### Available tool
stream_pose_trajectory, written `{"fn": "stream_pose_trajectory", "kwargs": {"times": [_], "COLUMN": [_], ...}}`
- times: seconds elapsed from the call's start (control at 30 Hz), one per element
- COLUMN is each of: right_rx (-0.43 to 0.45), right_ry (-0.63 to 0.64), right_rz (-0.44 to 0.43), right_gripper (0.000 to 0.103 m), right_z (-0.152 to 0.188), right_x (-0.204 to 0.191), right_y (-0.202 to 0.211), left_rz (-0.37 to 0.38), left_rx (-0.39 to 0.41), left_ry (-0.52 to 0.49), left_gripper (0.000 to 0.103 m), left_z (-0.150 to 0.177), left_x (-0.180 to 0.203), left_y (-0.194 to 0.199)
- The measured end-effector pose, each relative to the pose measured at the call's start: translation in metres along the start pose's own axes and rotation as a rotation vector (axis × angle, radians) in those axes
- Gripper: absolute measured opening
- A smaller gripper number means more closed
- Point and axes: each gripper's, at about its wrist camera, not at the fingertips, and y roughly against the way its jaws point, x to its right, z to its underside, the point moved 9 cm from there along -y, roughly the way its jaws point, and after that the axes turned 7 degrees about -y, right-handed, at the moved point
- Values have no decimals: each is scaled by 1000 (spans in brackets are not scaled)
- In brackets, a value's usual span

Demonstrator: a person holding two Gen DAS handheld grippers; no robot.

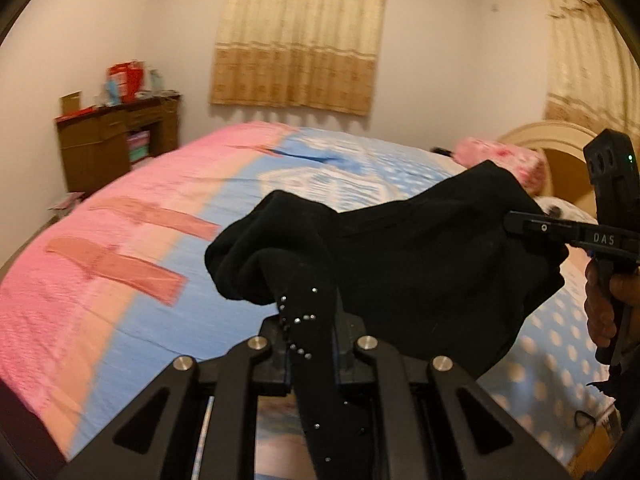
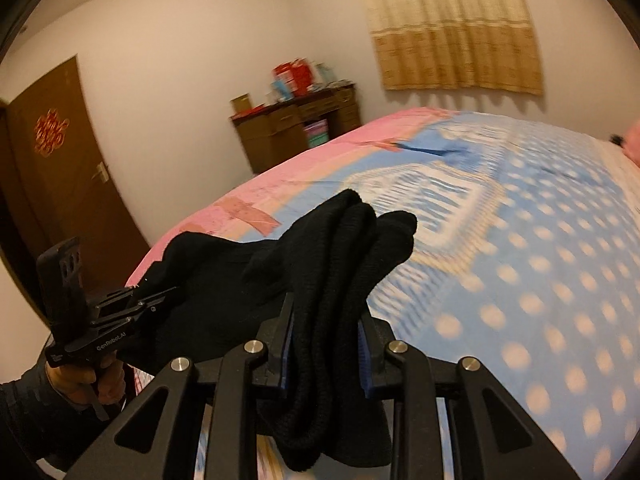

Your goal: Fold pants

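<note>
Black pants (image 1: 420, 256) hang stretched in the air between my two grippers, above the bed. My left gripper (image 1: 312, 344) is shut on one end, a part dotted with small silver studs. My right gripper (image 2: 326, 340) is shut on a thick bunch of ribbed black fabric (image 2: 340, 264). In the left wrist view the right gripper (image 1: 516, 226) bites the pants' far edge. In the right wrist view the left gripper (image 2: 168, 294) bites the other edge. The lower part of the pants hangs out of sight.
The bed (image 1: 120, 272) has a pink, blue and dotted cover. A pink pillow (image 1: 504, 160) lies by the headboard. A brown desk (image 1: 116, 140) with clutter stands by the far wall. A brown door (image 2: 60, 184) is at the left.
</note>
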Motion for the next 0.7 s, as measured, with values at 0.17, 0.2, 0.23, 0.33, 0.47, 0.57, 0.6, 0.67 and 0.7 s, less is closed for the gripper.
{"fn": "stream_pose_trajectory", "kwargs": {"times": [0.17,0.2,0.23,0.33,0.47,0.57,0.6,0.67,0.7], "right_rx": [-48,-57,-68,-102,-136,-157,-166,-184,-194], "right_ry": [60,66,68,72,72,75,74,68,61], "right_rz": [-30,-34,-41,-62,-89,-104,-108,-108,-109], "right_gripper": [26,26,26,26,26,26,26,26,26], "right_z": [-26,-30,-32,-38,-39,-38,-36,-33,-31], "right_x": [-20,-23,-24,-28,-29,-32,-31,-28,-26], "right_y": [-63,-75,-87,-125,-162,-186,-193,-207,-211], "left_rz": [-93,-111,-122,-151,-181,-191,-194,-195,-196], "left_rx": [12,10,5,-11,-31,-51,-61,-74,-81], "left_ry": [32,41,51,85,117,147,156,168,169], "left_gripper": [13,13,13,13,13,13,14,14,15], "left_z": [-4,-3,-3,2,11,19,22,28,31], "left_x": [-50,-61,-69,-93,-121,-135,-138,-141,-141], "left_y": [-13,-18,-22,-35,-49,-58,-62,-67,-70]}}
